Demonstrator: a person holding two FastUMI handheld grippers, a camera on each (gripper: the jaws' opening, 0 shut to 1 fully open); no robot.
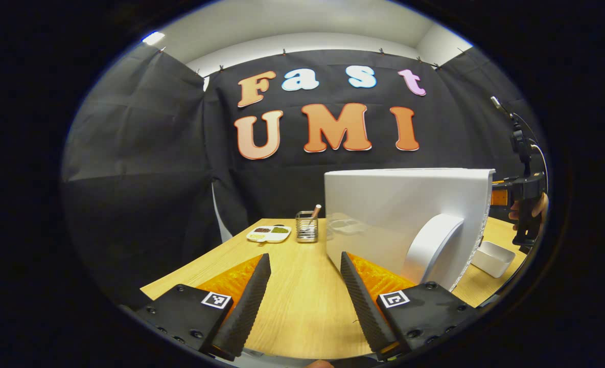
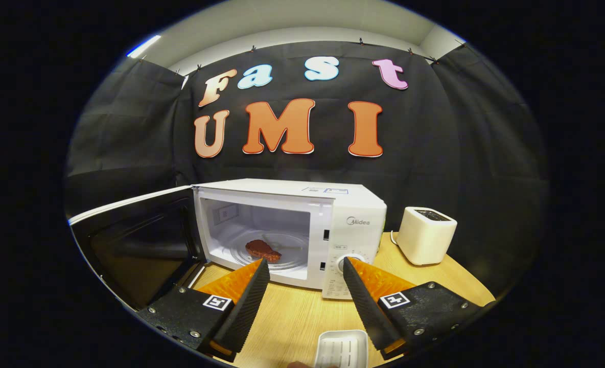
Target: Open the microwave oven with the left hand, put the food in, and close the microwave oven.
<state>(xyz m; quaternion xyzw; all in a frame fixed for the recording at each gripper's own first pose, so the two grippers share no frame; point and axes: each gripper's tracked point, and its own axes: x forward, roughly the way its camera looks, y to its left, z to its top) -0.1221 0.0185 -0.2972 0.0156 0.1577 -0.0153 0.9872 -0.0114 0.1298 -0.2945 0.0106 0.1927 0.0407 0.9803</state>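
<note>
Ahead of your right gripper the wooden table runs out to the microwave oven, which stands just past the fingertips with its cavity facing you. Its door is swung wide open, off to the left of your right gripper's left finger. In the left gripper view the same door shows its white outer face, standing just beyond and to the right of your left gripper, with the curved white handle right above that gripper's right finger; the fingers are close to the door but not touching it. Farther right of your right gripper, beyond the oven, sits a white toaster. The food, a reddish-brown piece, lies on the glass turntable inside the cavity, just above your right gripper's left fingertip. A small white tray sits low on the table between your right gripper's fingers. Out ahead of your left gripper, slightly left, are a metal holder and a white sectioned plate; a white dish lies to the right, past the door's edge. Both of your grippers are spread wide, pinching nothing.
</note>
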